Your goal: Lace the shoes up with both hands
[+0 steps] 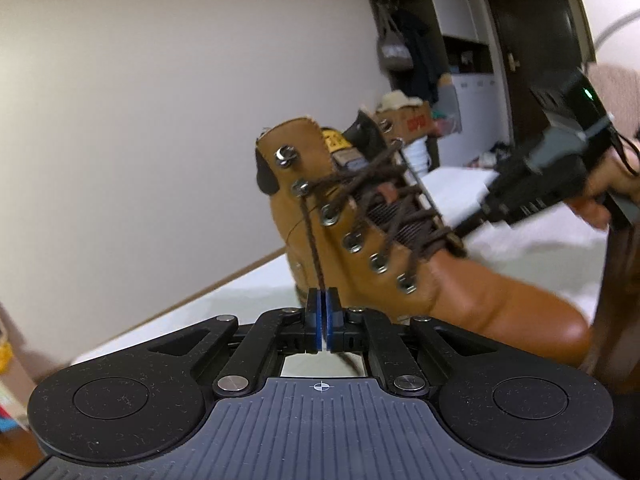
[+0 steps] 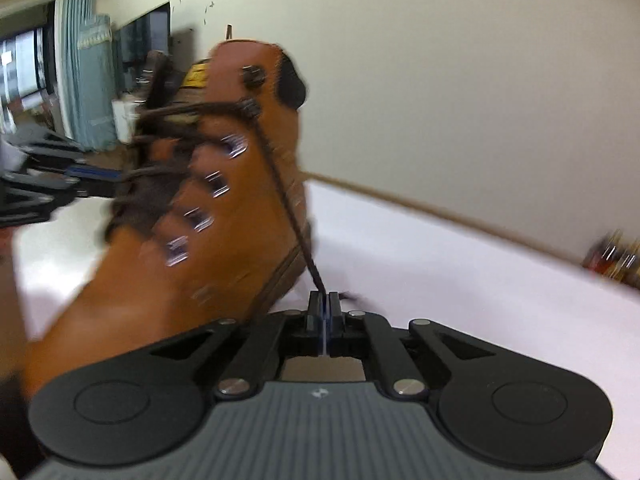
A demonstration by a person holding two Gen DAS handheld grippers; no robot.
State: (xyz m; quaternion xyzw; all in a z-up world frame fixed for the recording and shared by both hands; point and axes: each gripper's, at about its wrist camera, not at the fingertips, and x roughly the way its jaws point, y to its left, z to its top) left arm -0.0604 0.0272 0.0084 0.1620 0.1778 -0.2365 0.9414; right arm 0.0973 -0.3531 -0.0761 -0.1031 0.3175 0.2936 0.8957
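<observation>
A tan leather boot [image 1: 360, 264] with metal eyelets and a dark brown lace [image 1: 312, 236] stands on the white table [image 1: 224, 300]. In the left wrist view the lace drops from the second eyelet from the top down into my left gripper [image 1: 322, 300], which is shut on it. In the blurred right wrist view the boot [image 2: 208, 208] fills the left half. The other lace end [image 2: 288, 208] runs from an upper eyelet down into my right gripper [image 2: 325, 304], shut on it. The right gripper's body [image 1: 560, 176], held by a hand, shows beyond the boot at the right of the left wrist view.
A plain wall [image 1: 160, 100] rises behind the table. A cardboard box [image 1: 412, 120], hanging clothes and a dark door [image 1: 532, 40] lie at the back right. Curtains [image 2: 92, 68] and small items [image 2: 612, 256] on the table's far right show in the right wrist view.
</observation>
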